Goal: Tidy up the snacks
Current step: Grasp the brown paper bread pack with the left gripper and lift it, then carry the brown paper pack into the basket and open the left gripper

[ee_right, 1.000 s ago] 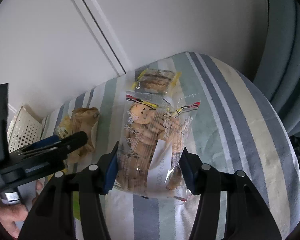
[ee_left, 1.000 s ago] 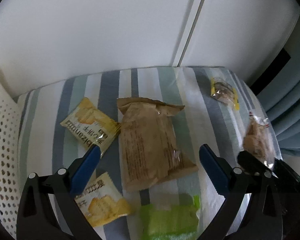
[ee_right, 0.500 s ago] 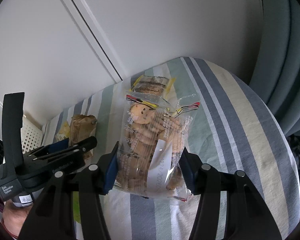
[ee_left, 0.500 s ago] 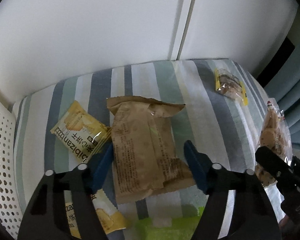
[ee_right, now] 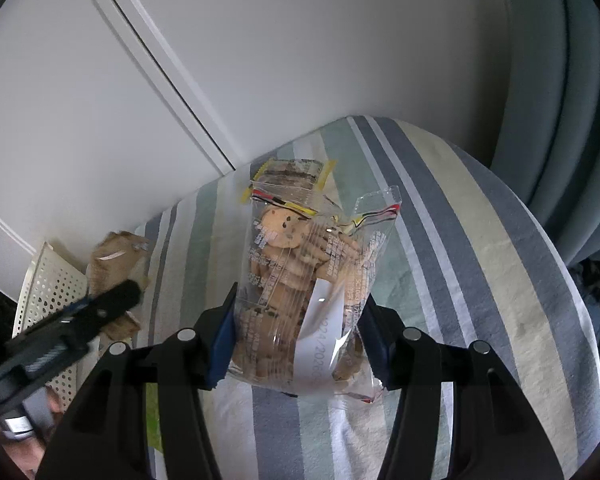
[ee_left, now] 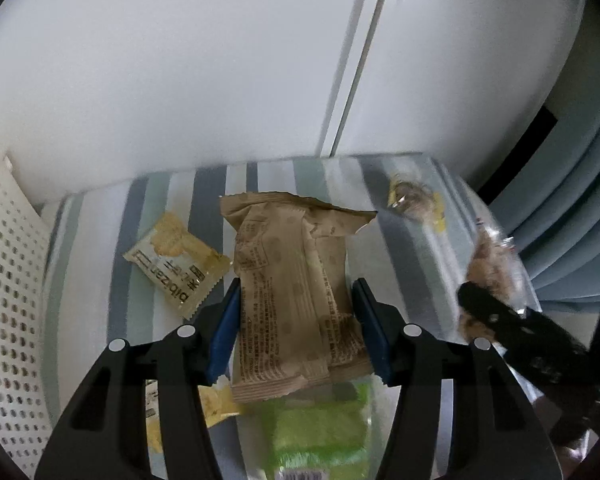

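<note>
Left gripper (ee_left: 296,332): clamped on brown paper snack packet (ee_left: 288,288); light, crushable, held mid-body.
Right gripper (ee_right: 296,344): grips clear cookie bag (ee_right: 308,280); slippery, fragile.

Left gripper (ee_left: 296,330) low over the surface, jaws closed in against both sides of a brown packet. Right gripper (ee_right: 296,344) raised beside it, jaws clamped on a clear cookie bag. A hand (ee_right: 40,420) partly visible behind left gripper.
</note>
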### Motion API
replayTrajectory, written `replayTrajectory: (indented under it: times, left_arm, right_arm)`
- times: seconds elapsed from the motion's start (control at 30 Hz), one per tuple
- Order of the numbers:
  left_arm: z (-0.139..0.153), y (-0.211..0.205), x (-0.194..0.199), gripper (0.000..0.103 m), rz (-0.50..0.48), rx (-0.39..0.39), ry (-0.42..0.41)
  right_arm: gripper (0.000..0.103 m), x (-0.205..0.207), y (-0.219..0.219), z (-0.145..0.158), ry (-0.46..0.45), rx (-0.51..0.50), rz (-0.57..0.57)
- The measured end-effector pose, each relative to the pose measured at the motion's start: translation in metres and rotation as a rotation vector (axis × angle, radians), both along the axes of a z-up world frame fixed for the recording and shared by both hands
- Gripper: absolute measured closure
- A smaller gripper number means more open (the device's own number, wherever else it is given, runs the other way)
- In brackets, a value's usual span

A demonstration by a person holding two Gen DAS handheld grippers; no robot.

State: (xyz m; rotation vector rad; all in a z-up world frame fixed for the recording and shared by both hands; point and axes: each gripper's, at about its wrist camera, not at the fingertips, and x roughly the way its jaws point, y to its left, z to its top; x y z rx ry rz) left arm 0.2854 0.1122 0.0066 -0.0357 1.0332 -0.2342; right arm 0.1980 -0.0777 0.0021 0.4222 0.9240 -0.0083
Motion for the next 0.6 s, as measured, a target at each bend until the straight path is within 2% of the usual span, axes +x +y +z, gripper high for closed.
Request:
replayTrajectory:
  times: [0.17, 0.37, 0.6]
  left_arm:
    - [0.032, 0.004, -0.014, 0.047, -0.010, -0.006, -0.064]
    - [0.071, 0.016, -0.034, 0.047, 0.008, 0.025, -0.152]
    - [0.106, 0.047, -0.056, 0.047, 0.064, 0.028, -0.231]
  right_arm:
    - [0.048, -0.001, 0.000, 0.001, -0.009, 0.007, 0.007]
    - [0.048, -0.004, 0.001, 0.004, -0.032, 0.008, 0.013]
    - [0.048, -0.009, 0.004, 0.010, -0.065, 0.001, 0.021]
